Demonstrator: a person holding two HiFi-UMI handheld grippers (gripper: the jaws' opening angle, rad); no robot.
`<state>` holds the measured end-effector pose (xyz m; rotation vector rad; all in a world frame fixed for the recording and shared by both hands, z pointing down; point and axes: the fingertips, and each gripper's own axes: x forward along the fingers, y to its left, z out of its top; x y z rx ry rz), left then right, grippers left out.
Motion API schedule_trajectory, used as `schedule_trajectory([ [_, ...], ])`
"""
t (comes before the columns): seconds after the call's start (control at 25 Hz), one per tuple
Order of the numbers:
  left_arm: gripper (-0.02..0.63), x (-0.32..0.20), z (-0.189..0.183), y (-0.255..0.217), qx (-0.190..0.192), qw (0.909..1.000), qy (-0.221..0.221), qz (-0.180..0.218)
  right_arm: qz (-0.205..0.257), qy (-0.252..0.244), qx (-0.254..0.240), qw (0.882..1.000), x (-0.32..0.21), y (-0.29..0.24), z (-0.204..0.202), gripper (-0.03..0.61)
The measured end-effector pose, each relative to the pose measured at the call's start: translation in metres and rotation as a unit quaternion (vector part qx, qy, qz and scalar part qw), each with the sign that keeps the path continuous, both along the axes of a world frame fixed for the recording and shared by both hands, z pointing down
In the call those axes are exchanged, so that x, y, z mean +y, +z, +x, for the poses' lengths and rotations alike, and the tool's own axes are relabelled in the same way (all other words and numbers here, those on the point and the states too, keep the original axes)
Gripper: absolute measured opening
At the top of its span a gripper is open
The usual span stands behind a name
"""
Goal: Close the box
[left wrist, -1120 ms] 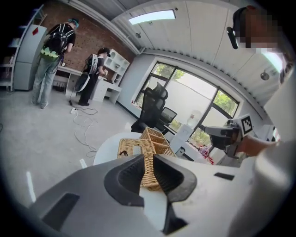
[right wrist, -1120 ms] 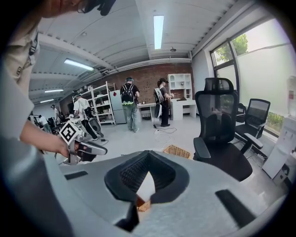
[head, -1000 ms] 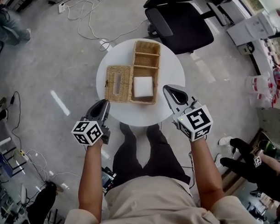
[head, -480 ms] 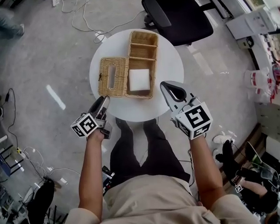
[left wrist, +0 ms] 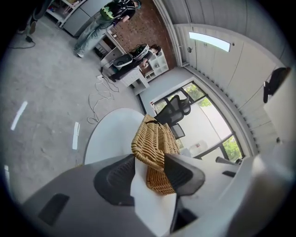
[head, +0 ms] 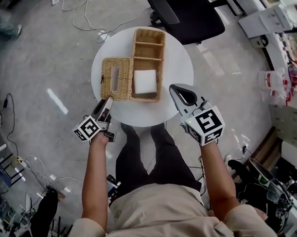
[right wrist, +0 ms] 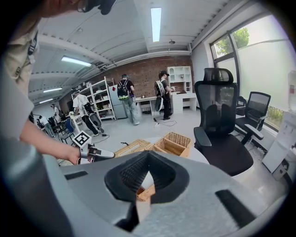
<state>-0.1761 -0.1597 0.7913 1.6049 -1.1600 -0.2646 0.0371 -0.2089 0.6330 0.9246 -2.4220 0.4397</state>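
Against a second ago, the left gripper point(head: 108, 101) has rolled so that its marker cube stands skewed, and it has edged forward over the near left rim of the tabletop point(head: 178, 61). Its jaws, together then, are now opening and stand well apart. The right gripper point(head: 175, 90) sits much where it was, over the near right rim. The tabletop and the things on it lie higher in the head view than before, but they keep the same places relative to one another

The box point(head: 161, 71), a long wicker one with three compartments, lies in the middle of the tabletop, its length running away from the person. A white pack point(head: 145, 81) fills the nearest compartment. The lid point(head: 122, 85), wicker with a slot in it, lies folded out flat on the tabletop along the left side of the box, so the box is still open

The tips of the left jaws point at the near left corner of the lid. In the left gripper view that corner shows in the gap between the pads, just ahead of them; whether anything touches cannot be made out. The right jaws are closed, tips together on nothing, and point toward the box's near right corner, a little apart from it
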Motion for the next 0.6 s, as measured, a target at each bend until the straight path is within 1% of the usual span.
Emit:
schedule_trajectory([
  [0.08,0.190,0.001,-0.002,-0.006,-0.016,0.9998,0.004,0.006,0.000,0.002,0.000,1.000,-0.001,-0.002,0.000,-0.008],
  [0.24,0.178,-0.002,-0.013,-0.029,-0.059,0.9976,0.006,0.035,0.002,0.006,-0.004,1.000,-0.004,-0.009,-0.001,-0.008],
  [0.6,0.115,0.003,-0.008,-0.074,-0.099,0.9910,0.041,0.081,0.007,0.010,-0.010,1.000,-0.007,-0.020,-0.002,-0.008],
])
